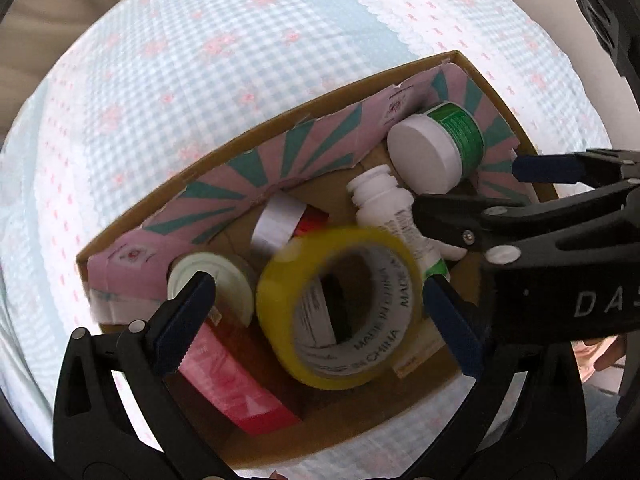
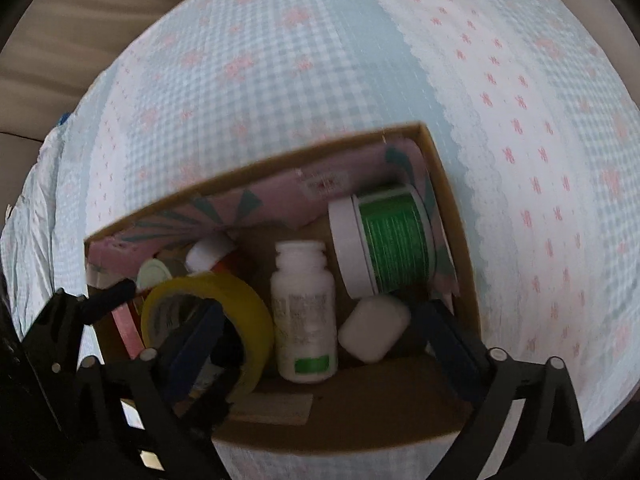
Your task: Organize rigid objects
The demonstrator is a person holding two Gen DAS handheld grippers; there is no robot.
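An open cardboard box sits on a checked bedsheet. My left gripper points down into it, open. A yellow tape roll appears blurred between the fingers, clear of the left pad. My right gripper is open over the box's right half. A small white case lies on the box floor between its fingers, beside a capless white bottle. A white jar with a green label lies in the far right corner.
Also in the box are a silver tape roll, a pale tape roll and a red roll. Pink and teal flaps line the far wall. The sheet spreads around the box. A person's hand shows at right.
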